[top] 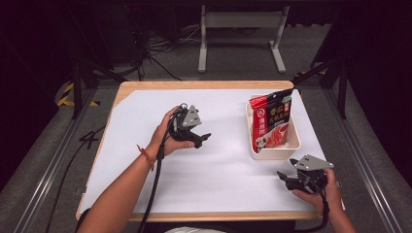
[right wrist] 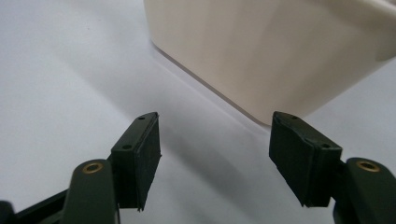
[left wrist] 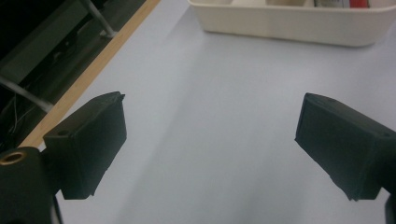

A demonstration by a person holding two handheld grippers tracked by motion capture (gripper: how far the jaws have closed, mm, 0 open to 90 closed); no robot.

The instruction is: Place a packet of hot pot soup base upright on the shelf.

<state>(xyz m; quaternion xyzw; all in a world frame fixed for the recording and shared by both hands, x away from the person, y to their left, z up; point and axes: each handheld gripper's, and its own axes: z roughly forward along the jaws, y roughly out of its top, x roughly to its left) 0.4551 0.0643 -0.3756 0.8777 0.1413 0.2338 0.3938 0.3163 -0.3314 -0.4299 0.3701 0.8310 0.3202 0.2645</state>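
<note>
**Both grippers empty, pouch standing in bin**

High view: I hold the left gripper [top: 197,137] in my left hand [top: 165,136], centre-left of frame, over the white sheet [top: 218,179] covering the table [top: 145,85]. Jaws point toward frame right, i.e. toward the cream bin [top: 274,153]. Grey plate on top, cable trailing down along my forearm to the bottom edge. Orange band on that wrist.

Left gripper view: jaws spread wide, nothing btwn them, just bare sheet. Bin wall [left wrist: 289,25] runs across the top of frame, well apart from the jaw tips. Table's wood edge at upper left.

Right gripper [top: 287,177] sits in my right hand [top: 323,194], lower right of high view, just below the bin's near end. Jaws point toward frame left.

Right gripper view: jaws apart, empty; bin corner [right wrist: 280,60] near, in upper right of frame, not touching.

Red snack pouch [top: 271,121] stands upright inside the bin, right of centre in high view, top leaning toward upper right, rising well above the rim. Print is too small to read.

Bkgd: dark floor, white metal frame [top: 240,29] at top centre, cables at upper left.
</note>
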